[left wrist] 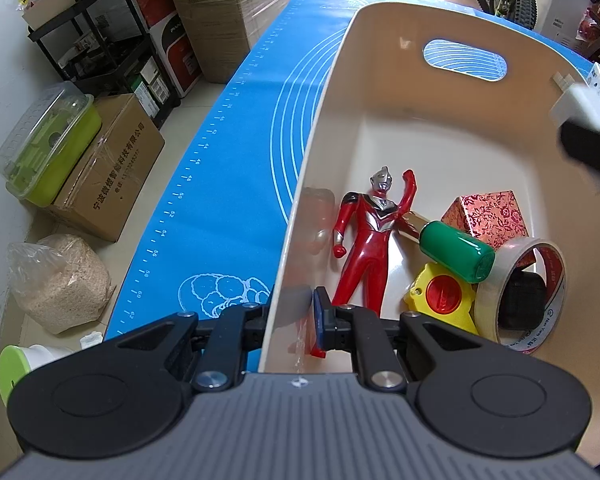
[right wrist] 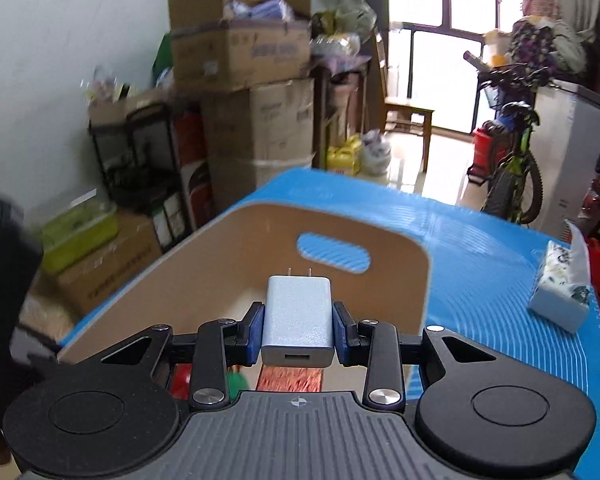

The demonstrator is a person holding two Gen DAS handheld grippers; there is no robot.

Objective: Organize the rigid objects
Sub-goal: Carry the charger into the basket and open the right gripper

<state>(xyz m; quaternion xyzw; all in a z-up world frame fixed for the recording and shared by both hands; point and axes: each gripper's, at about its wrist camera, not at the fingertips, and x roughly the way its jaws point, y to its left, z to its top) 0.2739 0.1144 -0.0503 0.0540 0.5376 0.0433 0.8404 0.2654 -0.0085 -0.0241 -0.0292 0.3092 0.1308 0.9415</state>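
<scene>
A cream plastic bin (left wrist: 380,92) stands on a blue mat (left wrist: 228,160). My left gripper (left wrist: 294,316) is shut on the bin's near wall, one finger outside and one inside. Inside lie a red toy figure (left wrist: 366,236), a green-capped cylinder (left wrist: 456,250), a red patterned box (left wrist: 488,214), a yellow tape measure (left wrist: 440,300) and a roll of tape (left wrist: 528,292). My right gripper (right wrist: 299,334) is shut on a white USB charger (right wrist: 298,320), prongs forward, held above the bin (right wrist: 228,248). The same charger (left wrist: 576,104) shows blurred at the right edge of the left wrist view.
A tissue pack (right wrist: 560,296) lies on the mat right of the bin. Cardboard boxes (right wrist: 256,120), a black rack (left wrist: 96,40) and a green lidded container (left wrist: 48,144) crowd the floor to the left. A bicycle (right wrist: 512,168) stands beyond the table.
</scene>
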